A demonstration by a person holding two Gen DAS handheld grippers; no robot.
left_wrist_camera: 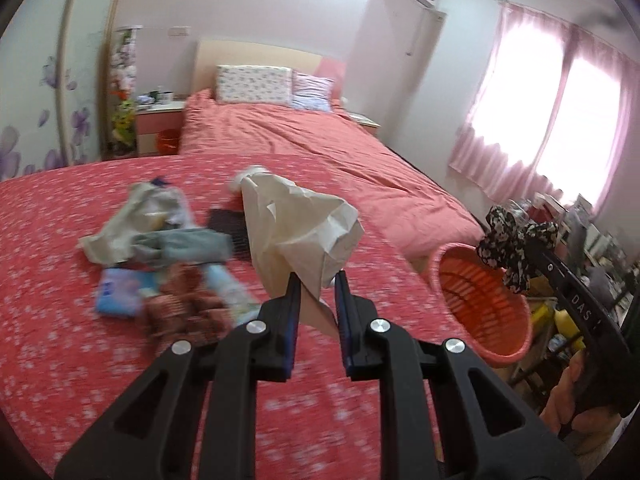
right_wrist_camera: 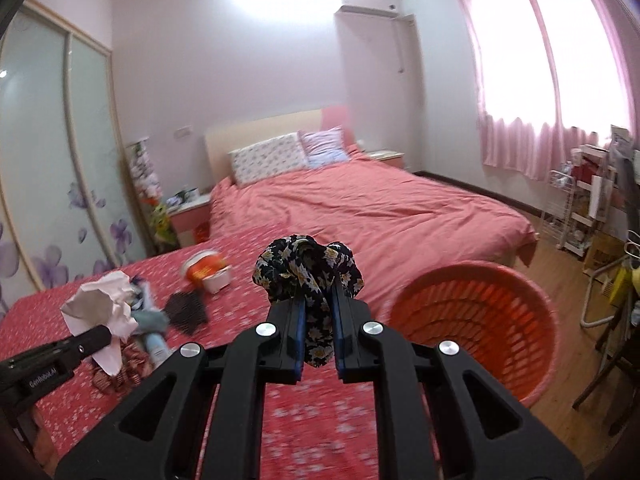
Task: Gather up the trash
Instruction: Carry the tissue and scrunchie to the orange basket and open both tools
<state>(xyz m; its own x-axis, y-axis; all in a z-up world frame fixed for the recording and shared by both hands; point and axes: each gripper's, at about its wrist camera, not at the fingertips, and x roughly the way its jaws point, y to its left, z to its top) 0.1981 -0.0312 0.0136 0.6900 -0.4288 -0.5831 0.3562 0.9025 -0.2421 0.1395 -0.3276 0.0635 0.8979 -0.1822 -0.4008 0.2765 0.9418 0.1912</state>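
Observation:
My left gripper [left_wrist_camera: 318,280] is shut on a crumpled white tissue [left_wrist_camera: 298,224] and holds it above the red flowered cloth [left_wrist_camera: 80,344]. The tissue also shows in the right wrist view [right_wrist_camera: 102,308]. My right gripper [right_wrist_camera: 318,300] is shut on a black flowered scrunchie [right_wrist_camera: 308,268], seen from the left wrist view [left_wrist_camera: 516,244] just above the orange basket's rim. The orange basket [right_wrist_camera: 476,320] stands to the right of the cloth; it also shows in the left wrist view [left_wrist_camera: 480,300]. A pile of trash [left_wrist_camera: 168,248] lies on the cloth to the left.
A black mesh item [right_wrist_camera: 186,312] and an orange-white cup container [right_wrist_camera: 208,270] lie on the cloth. A bed with a pink cover [right_wrist_camera: 360,208] lies behind. A white rack [right_wrist_camera: 580,204] and clutter stand at the right under the pink curtains [right_wrist_camera: 540,80].

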